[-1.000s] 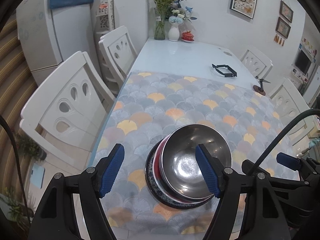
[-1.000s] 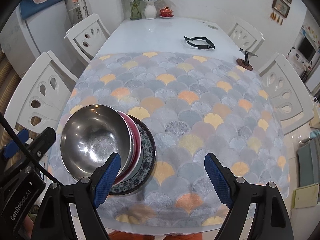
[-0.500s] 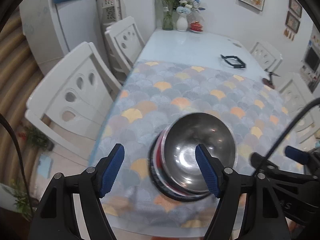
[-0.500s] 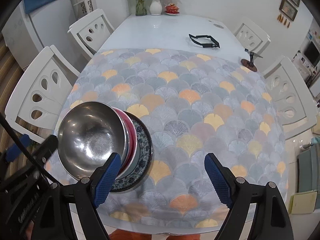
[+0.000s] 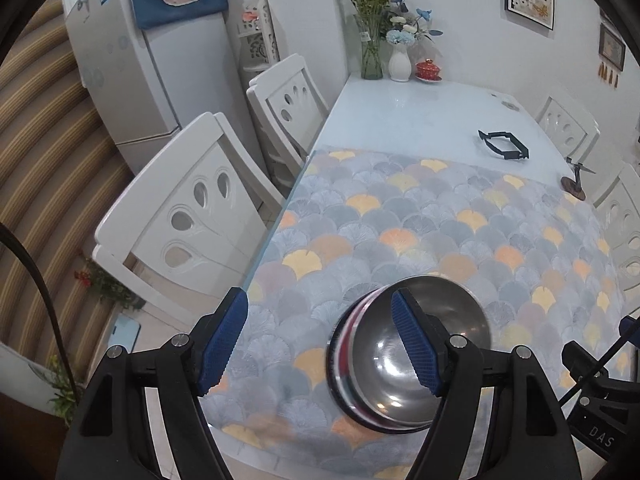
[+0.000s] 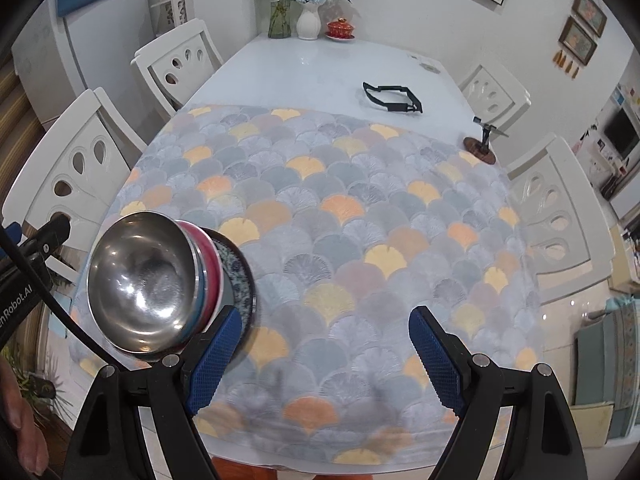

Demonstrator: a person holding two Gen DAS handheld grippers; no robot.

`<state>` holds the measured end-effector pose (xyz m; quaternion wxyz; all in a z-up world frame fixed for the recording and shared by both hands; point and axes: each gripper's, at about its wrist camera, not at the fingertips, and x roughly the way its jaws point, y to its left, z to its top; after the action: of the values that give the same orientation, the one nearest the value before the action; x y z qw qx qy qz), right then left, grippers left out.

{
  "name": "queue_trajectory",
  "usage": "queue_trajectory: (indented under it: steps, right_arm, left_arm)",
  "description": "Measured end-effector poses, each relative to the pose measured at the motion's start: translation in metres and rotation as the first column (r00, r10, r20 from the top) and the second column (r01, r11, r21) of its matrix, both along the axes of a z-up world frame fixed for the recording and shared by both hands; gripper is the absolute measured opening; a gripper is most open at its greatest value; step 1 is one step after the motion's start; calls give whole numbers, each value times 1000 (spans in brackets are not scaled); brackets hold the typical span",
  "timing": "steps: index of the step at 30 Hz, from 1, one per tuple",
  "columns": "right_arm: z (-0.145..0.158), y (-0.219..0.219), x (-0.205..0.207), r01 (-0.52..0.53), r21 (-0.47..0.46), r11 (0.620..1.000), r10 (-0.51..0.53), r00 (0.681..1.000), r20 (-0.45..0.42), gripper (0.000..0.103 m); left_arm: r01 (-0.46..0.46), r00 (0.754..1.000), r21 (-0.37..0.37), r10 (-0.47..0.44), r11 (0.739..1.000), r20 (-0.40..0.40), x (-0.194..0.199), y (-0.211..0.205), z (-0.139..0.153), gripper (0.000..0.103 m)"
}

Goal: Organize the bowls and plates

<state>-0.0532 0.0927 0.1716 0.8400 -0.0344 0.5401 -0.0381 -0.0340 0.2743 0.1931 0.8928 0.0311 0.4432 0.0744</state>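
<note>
A steel bowl (image 5: 416, 356) tops a stack with a red-rimmed bowl (image 5: 354, 322) under it, near the table's front left corner. In the right wrist view the steel bowl (image 6: 140, 280) sits on the red bowl (image 6: 210, 268) and a blue-patterned plate (image 6: 240, 276). My left gripper (image 5: 320, 344) is open, empty, held above and left of the stack. My right gripper (image 6: 320, 360) is open and empty, over the mat right of the stack.
A scallop-patterned mat (image 6: 340, 216) covers the near table half. On the far white table (image 6: 320, 64) are a black frame (image 6: 392, 98), a small stand (image 6: 482, 148), vases (image 6: 308, 20) and a red lidded cup (image 6: 340, 29). White chairs (image 5: 192, 216) line both sides.
Both grippers have pulled back and up from the stack, which now looks smaller and lower in both views. The stack has not moved.
</note>
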Motion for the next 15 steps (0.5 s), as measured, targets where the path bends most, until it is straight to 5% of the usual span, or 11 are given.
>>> queue_trajectory:
  steps: [15]
  right_arm:
    - [9, -45, -4, -22, 59, 998, 21, 1000, 13, 84]
  left_arm:
    - [11, 1000, 41, -11, 999, 10, -8, -57, 17, 73]
